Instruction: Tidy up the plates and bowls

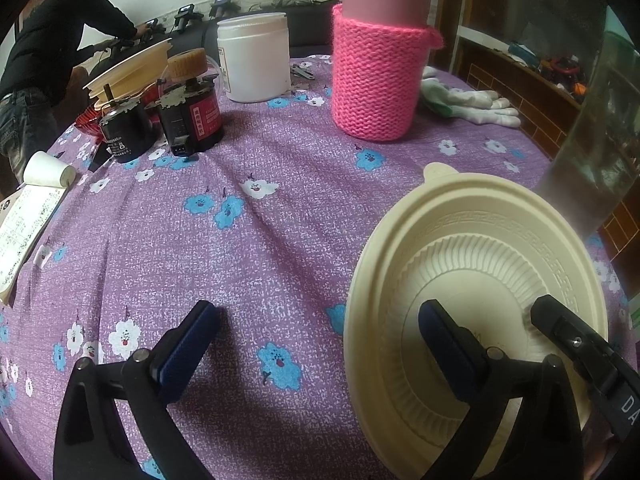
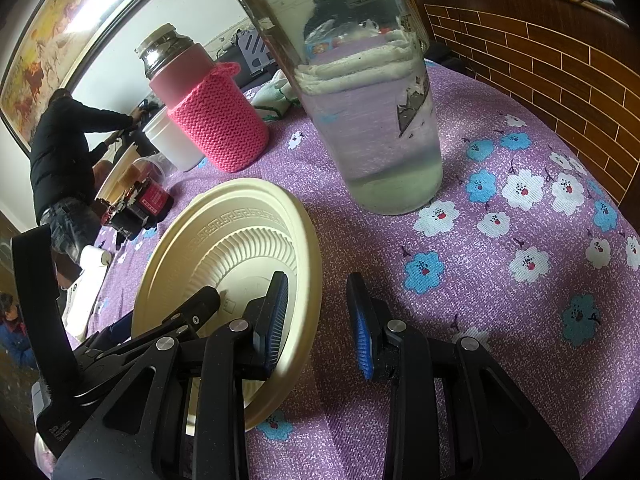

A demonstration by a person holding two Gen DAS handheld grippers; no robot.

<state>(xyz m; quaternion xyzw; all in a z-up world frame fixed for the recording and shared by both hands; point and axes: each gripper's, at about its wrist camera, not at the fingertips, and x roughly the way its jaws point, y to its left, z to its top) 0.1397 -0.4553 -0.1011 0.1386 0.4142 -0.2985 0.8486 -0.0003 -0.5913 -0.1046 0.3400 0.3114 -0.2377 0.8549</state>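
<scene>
A cream bowl [image 1: 384, 240] with a ribbed white plate [image 1: 460, 264] nested inside lies on the purple flowered tablecloth [image 1: 240, 240] at the lower right. My left gripper [image 1: 320, 312] stands wide open across the bowl's left rim, with one finger over the cloth and the other over the plate. In the right wrist view the same bowl [image 2: 240, 208] is at the lower left. My right gripper [image 2: 318, 304] straddles its right rim with a narrow gap, and cloth shows between rim and outer pad. Another cream bowl [image 1: 128, 68] rests on clutter at the far left.
A pink knitted-sleeve flask [image 1: 376, 80] and a white jar [image 1: 256, 60] stand behind. A tall glass jar of water [image 2: 360, 100] is close beyond the bowl. Black cans [image 1: 192, 120], white gloves [image 1: 472, 104] and a notebook [image 1: 24, 232] ring the table. A person [image 1: 48, 60] bends at the back left.
</scene>
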